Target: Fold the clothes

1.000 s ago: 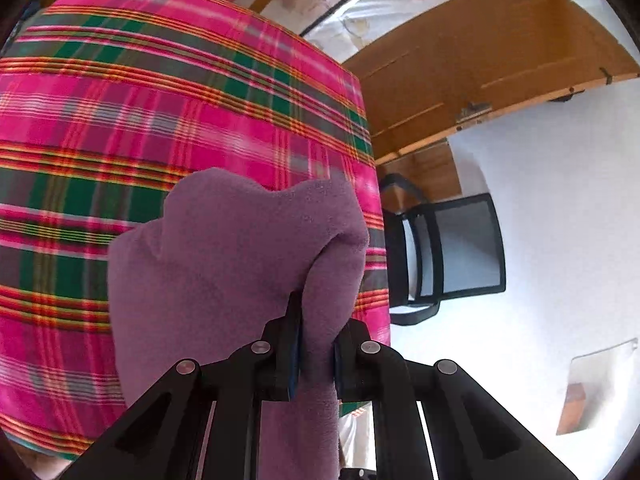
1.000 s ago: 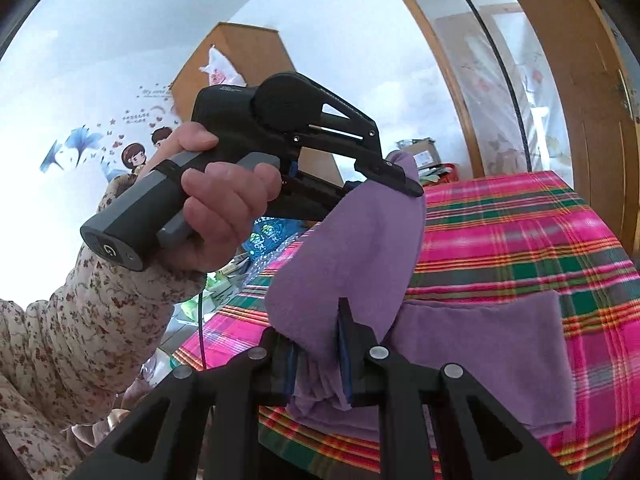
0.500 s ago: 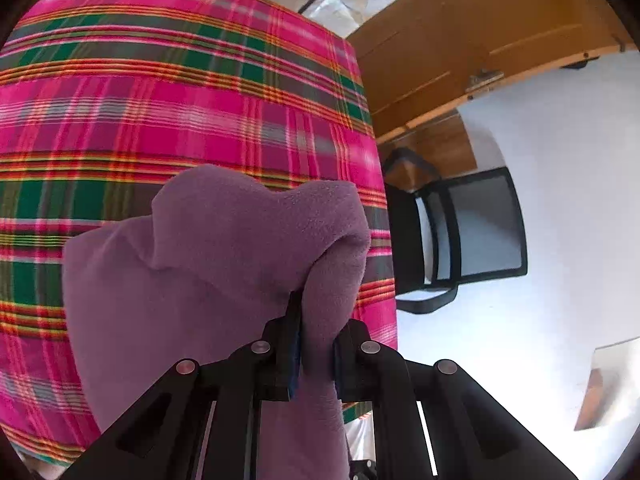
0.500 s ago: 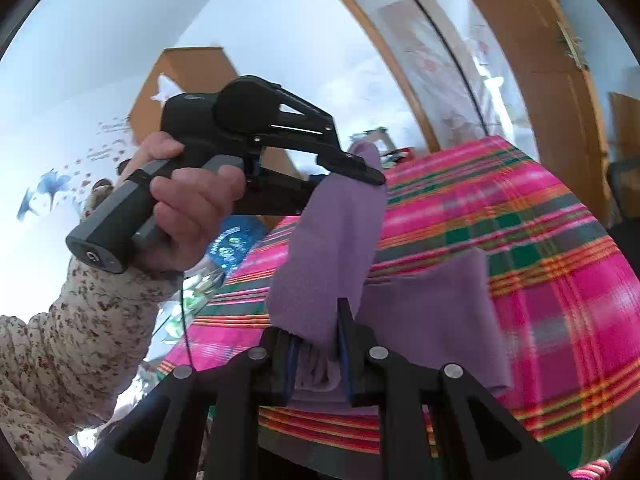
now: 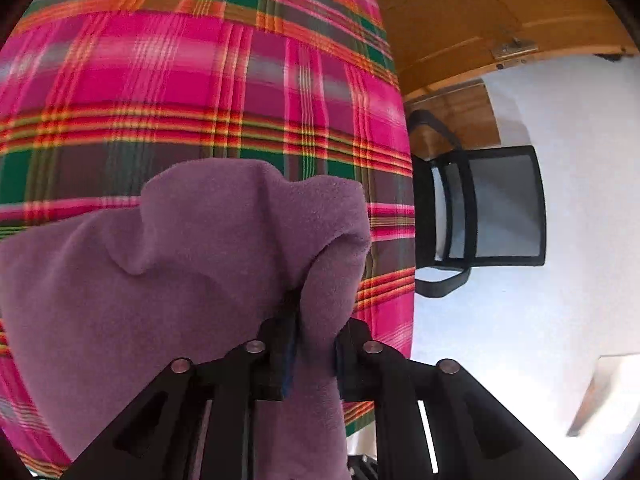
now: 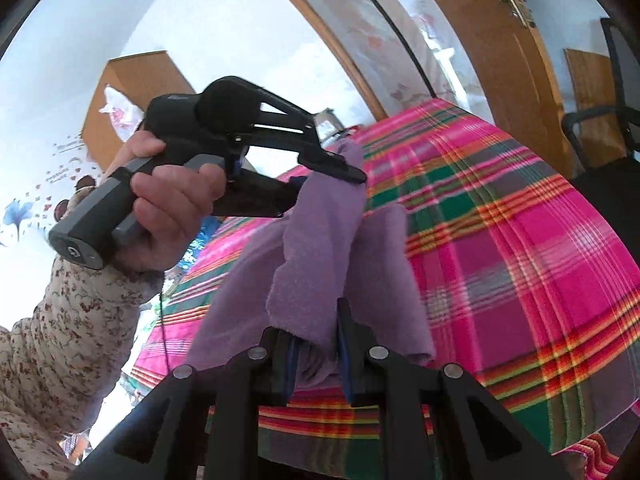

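Purple fleece garment [image 5: 168,280] hangs bunched above the plaid-covered desk [image 5: 200,80], its edge pinched in the right gripper [image 6: 316,344]; the left gripper [image 5: 316,320] jaws are opening around another fold.

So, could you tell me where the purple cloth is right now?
The purple cloth is between both grippers over the plaid-covered table, its lower part lying on the plaid; the left gripper, jaws opening, and the right gripper each have an edge.

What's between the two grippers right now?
A raised fold of the purple cloth spans from the left gripper to the right gripper, seen in the right wrist view.
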A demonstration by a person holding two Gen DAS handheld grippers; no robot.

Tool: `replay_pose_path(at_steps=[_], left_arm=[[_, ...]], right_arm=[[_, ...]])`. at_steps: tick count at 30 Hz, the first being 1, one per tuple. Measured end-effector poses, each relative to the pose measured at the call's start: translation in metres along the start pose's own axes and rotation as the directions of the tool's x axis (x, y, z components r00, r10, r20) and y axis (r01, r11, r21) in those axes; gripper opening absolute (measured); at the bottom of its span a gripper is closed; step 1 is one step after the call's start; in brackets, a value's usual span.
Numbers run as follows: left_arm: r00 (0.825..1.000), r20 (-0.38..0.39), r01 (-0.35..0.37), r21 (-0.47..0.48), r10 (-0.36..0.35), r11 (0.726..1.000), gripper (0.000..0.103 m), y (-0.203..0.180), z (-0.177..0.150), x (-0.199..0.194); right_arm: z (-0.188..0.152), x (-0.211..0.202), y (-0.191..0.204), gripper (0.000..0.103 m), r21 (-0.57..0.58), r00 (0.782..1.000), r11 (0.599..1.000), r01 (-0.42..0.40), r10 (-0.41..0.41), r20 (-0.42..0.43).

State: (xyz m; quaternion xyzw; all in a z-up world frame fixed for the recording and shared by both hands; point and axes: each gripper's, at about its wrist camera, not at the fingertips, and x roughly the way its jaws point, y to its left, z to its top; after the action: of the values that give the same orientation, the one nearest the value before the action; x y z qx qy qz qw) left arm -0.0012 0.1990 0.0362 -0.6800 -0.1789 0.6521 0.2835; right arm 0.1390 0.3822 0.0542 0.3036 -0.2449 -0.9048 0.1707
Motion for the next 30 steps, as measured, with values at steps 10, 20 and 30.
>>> replay_pose_path(at_steps=[10, 20, 30], left_arm=[[0.998, -0.039, 0.044, 0.014, -0.044, 0.999, 0.032, -0.003, 0.001, 0.009], [0.996, 0.045, 0.069, 0.172, -0.078, 0.983, 0.038, 0.002, -0.017, -0.040], [0.980, 0.196, 0.001, 0.136, -0.028, 0.991, 0.038, 0.078, -0.061, -0.082]], right_arm=[[-0.007, 0.003, -0.024, 0.026, 0.056, 0.999, 0.998, 0.041, -0.039, -0.034], [-0.020, -0.016, -0.041, 0.036, 0.108, 0.993, 0.988, 0.110, -0.105, -0.057], [0.002, -0.023, -0.013, 0.036, 0.003, 0.983, 0.986, 0.169, -0.169, 0.071]])
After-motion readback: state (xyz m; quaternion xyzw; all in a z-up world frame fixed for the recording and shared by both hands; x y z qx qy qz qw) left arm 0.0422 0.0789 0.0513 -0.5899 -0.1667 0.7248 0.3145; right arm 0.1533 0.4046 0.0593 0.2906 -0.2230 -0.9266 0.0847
